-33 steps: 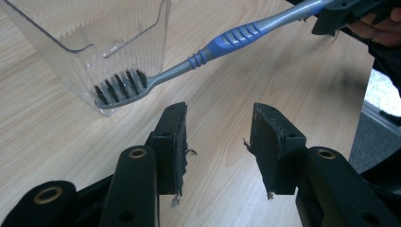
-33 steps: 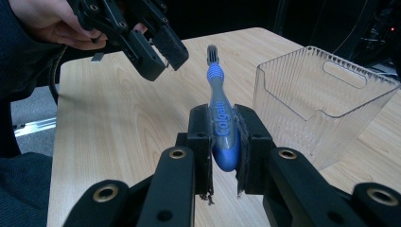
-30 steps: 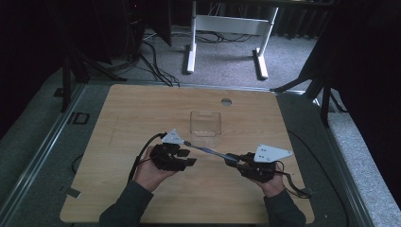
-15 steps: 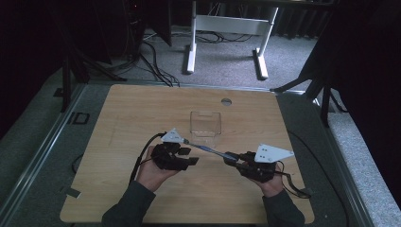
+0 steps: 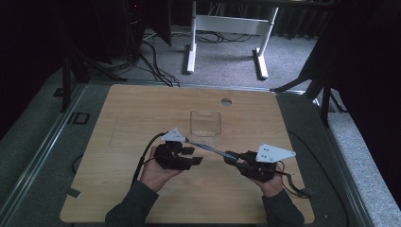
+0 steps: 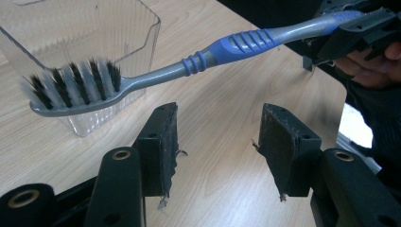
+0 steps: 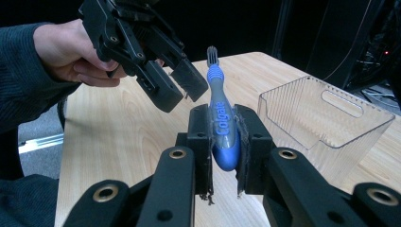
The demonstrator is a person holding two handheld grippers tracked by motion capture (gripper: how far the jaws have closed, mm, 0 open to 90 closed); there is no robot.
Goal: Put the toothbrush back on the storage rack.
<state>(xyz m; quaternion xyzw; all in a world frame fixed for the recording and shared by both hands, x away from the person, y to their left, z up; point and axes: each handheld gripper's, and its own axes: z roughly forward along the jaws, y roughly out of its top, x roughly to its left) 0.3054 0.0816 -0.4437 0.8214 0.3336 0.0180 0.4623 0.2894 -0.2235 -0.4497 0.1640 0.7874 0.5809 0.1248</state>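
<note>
A blue and grey toothbrush (image 5: 208, 150) hangs level above the wooden table (image 5: 132, 113). My right gripper (image 7: 223, 142) is shut on the toothbrush (image 7: 221, 118) at its handle end. Its bristled head (image 6: 71, 90) points toward the left gripper (image 5: 195, 156), which stands open just below and beside the neck, not touching it. In the left gripper view the toothbrush (image 6: 198, 61) crosses above my open left gripper (image 6: 215, 142), and the bristles face up. A clear plastic bin (image 5: 205, 124) stands upright just behind the brush head.
A round hole (image 5: 226, 101) sits near the table's far edge. Beyond the table are a white stand (image 5: 227, 28) and cables on grey carpet. Both forearms come in from the table's near edge. The clear bin (image 7: 326, 123) sits right of the right gripper.
The left gripper has shifted slightly toward the toothbrush head. The right gripper still holds the handle in about the same place.
</note>
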